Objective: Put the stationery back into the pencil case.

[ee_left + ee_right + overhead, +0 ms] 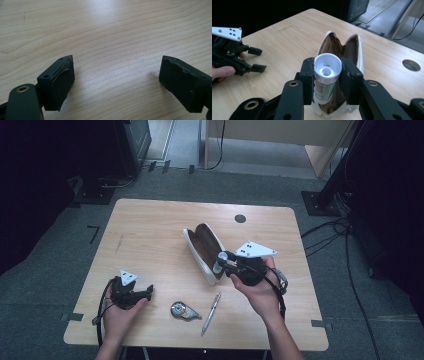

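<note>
My right gripper (327,80) was clamped on a small tube (325,77), with one black pad pressing on each side of it. The tube had a white cap that pointed toward the camera, and its body showed a green and white label. I held it just above the near end of the open case (359,50), a white shell with a brown lining that lay opened on the table (287,45). In the high view, the right gripper (226,262) was at the right side of the case (202,245), and the tube (219,262) stood at its tip.

My left gripper (116,75) had its jaws wide apart, with nothing between them, only the bare wood of the table below. In the high view it (147,294) rested near the left front edge. A pen (211,314) and a correction tape roller (182,310) lay between my two hands, near the front edge.
</note>
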`<state>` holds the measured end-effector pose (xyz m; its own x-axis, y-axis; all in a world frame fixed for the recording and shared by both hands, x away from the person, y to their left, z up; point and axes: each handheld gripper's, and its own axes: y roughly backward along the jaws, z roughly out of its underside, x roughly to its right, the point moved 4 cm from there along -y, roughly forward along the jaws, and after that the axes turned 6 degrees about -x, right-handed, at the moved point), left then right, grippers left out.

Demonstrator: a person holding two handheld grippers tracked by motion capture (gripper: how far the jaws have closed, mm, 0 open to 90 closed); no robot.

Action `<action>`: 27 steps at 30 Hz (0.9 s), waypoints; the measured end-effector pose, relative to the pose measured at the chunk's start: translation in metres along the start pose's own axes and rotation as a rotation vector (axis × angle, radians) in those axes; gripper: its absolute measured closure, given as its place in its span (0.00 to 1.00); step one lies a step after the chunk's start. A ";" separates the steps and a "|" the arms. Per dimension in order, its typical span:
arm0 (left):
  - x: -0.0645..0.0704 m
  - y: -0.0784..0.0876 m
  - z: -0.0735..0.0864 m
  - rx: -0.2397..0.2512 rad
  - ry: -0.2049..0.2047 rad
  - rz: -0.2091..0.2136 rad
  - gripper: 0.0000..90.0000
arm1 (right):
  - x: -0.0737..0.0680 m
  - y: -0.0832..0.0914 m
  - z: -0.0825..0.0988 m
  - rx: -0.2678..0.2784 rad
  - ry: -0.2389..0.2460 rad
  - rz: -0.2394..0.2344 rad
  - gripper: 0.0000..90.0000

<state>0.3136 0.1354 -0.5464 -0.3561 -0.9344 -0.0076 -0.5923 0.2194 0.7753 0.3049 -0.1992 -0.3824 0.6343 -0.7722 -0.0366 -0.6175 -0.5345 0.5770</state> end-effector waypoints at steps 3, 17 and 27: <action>0.000 0.000 0.000 -0.003 -0.004 0.000 0.15 | 0.000 -0.011 -0.006 -0.006 0.018 0.011 0.74; 0.000 0.000 0.000 -0.002 -0.006 0.000 0.15 | 0.015 -0.064 0.002 -0.082 0.019 0.035 0.74; 0.000 0.000 0.000 -0.002 -0.006 0.000 0.15 | 0.016 -0.079 0.015 -0.167 0.023 0.004 0.74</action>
<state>0.3135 0.1357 -0.5463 -0.3602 -0.9328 -0.0113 -0.5910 0.2188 0.7764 0.3567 -0.1745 -0.4406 0.6438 -0.7650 -0.0161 -0.5351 -0.4652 0.7051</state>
